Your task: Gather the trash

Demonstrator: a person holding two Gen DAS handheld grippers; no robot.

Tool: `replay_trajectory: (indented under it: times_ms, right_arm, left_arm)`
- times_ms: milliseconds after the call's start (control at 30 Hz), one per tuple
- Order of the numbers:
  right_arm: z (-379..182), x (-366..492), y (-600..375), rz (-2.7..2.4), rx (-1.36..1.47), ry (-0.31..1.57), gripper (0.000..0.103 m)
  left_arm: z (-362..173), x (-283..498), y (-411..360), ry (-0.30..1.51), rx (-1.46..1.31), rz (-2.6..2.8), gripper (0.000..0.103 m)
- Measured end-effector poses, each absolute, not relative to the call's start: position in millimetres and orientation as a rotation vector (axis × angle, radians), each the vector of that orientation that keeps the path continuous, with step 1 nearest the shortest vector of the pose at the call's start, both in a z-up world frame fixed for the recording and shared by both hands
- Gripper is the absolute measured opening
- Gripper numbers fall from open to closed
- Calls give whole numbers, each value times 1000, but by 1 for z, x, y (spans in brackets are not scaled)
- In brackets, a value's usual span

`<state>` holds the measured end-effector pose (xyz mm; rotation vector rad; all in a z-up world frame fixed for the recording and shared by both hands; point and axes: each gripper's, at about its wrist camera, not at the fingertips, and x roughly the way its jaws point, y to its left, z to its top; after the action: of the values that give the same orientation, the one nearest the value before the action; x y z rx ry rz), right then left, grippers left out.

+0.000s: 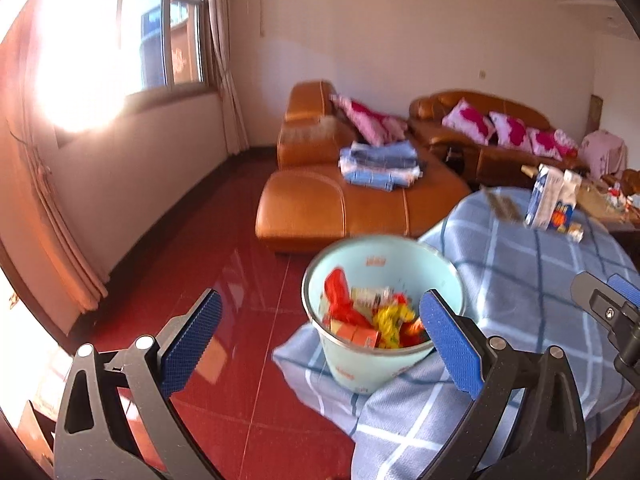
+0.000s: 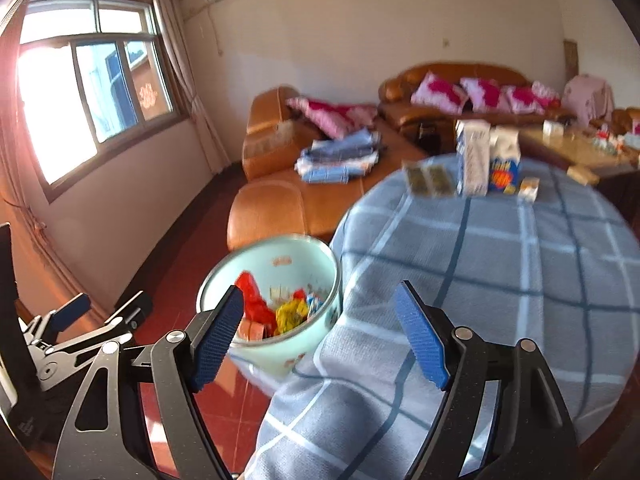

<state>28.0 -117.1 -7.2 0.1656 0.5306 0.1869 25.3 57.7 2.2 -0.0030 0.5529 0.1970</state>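
Observation:
A pale mint bin [image 1: 352,372] [image 2: 276,360] stands on the red floor against the draped edge of a table with a blue checked cloth [image 1: 520,280] [image 2: 500,260]. It holds red and yellow wrappers [image 1: 344,300] [image 2: 292,312] and small orange boxes. At the table's far edge stand blue-and-white cartons [image 1: 550,204] [image 2: 486,164], a small box and flat packets [image 2: 428,180]. My left gripper [image 1: 322,340] [image 2: 106,308] hovers open above and short of the bin, holding nothing. My right gripper [image 2: 320,338] [image 1: 604,288] is open and empty over the table's near edge, right of the bin.
An orange leather sofa [image 1: 360,200] [image 2: 288,200] with folded blue cloth and pink cushions runs behind the bin and table. A wooden side table [image 2: 580,152] with small items is at far right. A window and curtain line the left wall. Red tiled floor [image 1: 240,320] lies left of the bin.

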Motion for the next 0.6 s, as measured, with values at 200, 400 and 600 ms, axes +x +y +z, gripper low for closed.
replay_trajectory:
  times_ms: [200, 400, 600]
  right_arm:
    - [16, 7, -119, 176, 178, 412, 81]
    - [27, -3, -118, 181, 178, 356, 84]
    - [29, -8, -120, 177, 194, 347, 85]
  left_arm:
    - [29, 5, 56, 455, -1, 197, 97]
    - [44, -7, 54, 400, 2, 205, 97]
    - [49, -13, 52, 383, 9, 195, 97]
